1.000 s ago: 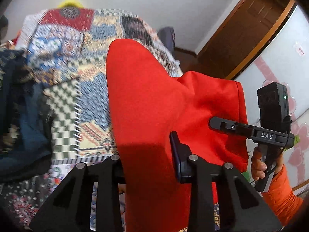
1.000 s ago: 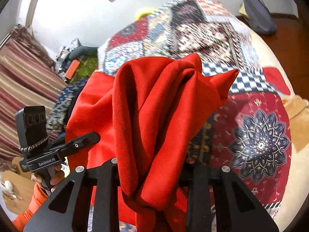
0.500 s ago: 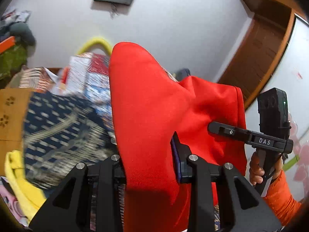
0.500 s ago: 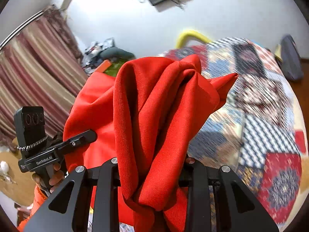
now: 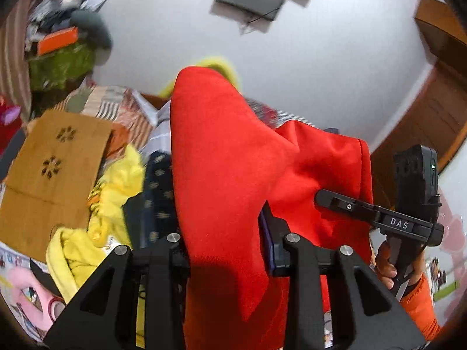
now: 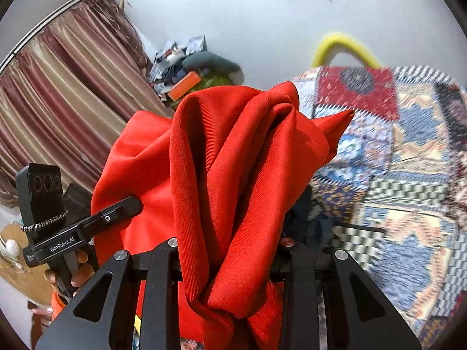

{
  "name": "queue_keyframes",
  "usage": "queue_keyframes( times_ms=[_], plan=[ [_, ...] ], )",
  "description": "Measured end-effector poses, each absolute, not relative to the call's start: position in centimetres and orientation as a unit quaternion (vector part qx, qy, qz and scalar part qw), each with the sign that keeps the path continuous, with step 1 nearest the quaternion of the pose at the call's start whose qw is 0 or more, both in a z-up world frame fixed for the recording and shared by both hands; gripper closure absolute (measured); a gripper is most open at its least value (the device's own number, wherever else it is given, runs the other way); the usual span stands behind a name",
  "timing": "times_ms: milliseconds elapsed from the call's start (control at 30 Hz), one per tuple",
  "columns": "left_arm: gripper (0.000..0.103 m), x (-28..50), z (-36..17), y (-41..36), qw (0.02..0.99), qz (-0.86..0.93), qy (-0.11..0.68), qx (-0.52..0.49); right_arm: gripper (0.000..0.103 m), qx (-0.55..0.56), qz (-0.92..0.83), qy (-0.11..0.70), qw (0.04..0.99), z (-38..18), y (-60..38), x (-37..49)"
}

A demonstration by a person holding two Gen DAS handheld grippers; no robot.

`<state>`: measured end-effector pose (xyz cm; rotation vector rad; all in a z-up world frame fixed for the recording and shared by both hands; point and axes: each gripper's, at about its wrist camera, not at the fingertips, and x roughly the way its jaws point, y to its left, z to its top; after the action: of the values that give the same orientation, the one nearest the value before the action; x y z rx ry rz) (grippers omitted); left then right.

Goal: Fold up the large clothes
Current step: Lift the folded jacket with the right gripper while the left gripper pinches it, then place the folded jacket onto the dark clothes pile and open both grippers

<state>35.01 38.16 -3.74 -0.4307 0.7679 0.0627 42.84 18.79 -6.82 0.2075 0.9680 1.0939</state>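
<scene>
Aloft, both grippers' jaws apparently clamp the red garment (image 5: pixel 233 175).

Two pieces of lettering can be read. In the left wrist view, white capitals "DAS" stand on the black bar of the right gripper (image 5: pixel 344 204), on the handle end of that bar, away from the red cloth (image 5: pixel 233 175). In the right wrist view, white letters "GenRobot.AI" run along the black bar of the left gripper (image 6: pixel 128 207), again on the end away from the red cloth. A small white mark sits just beside that word at the bar's outer end, too small to read.
</scene>
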Motion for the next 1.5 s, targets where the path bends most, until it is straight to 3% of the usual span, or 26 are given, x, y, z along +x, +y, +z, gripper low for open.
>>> queue_keyframes(
  times_ms=[100, 267, 333, 567, 700, 800, 1100, 1500],
  plan=[
    [0.064, 35.9, -6.7, 40.8, 0.889, 0.050, 0.392, -0.232, 0.076, 0.079, 0.486, 0.466, 0.735, -9.3, 21.1, 43.6],
    [0.040, 36.1, -8.7, 42.6, 0.886, 0.052, 0.392, -0.243, 0.059, 0.022, 0.461, 0.482, 0.745, -11.7, 22.4, 44.1],
    [0.031, 36.1, -8.4, 42.1, 0.892, 0.066, 0.393, -0.214, 0.058, 0.016, 0.456, 0.478, 0.751, -11.2, 21.6, 44.0],
    [0.023, 33.5, -5.4, 38.5, 0.913, 0.096, 0.373, -0.131, 0.056, -0.042, 0.422, 0.426, 0.799, -7.1, 19.3, 41.3],
    [0.015, 31.7, -5.3, 36.4, 0.917, 0.097, 0.377, -0.089, 0.044, -0.026, 0.430, 0.399, 0.810, -6.2, 18.8, 40.2],
    [0.008, 30.8, -6.0, 35.6, 0.915, 0.121, 0.381, -0.058, 0.042, -0.033, 0.443, 0.390, 0.807, -6.7, 19.0, 38.6],
    [0.008, 28.5, -6.1, 36.2, 0.907, 0.133, 0.388, -0.091, 0.042, -0.061, 0.410, 0.429, 0.803, -10.3, 17.1, 37.4],
    [0.009, 21.8, -0.3, 30.8, 0.931, 0.161, 0.326, -0.030, 0.042, -0.048, 0.412, 0.336, 0.846, -2.6, 10.4, 31.3]
  ],
)
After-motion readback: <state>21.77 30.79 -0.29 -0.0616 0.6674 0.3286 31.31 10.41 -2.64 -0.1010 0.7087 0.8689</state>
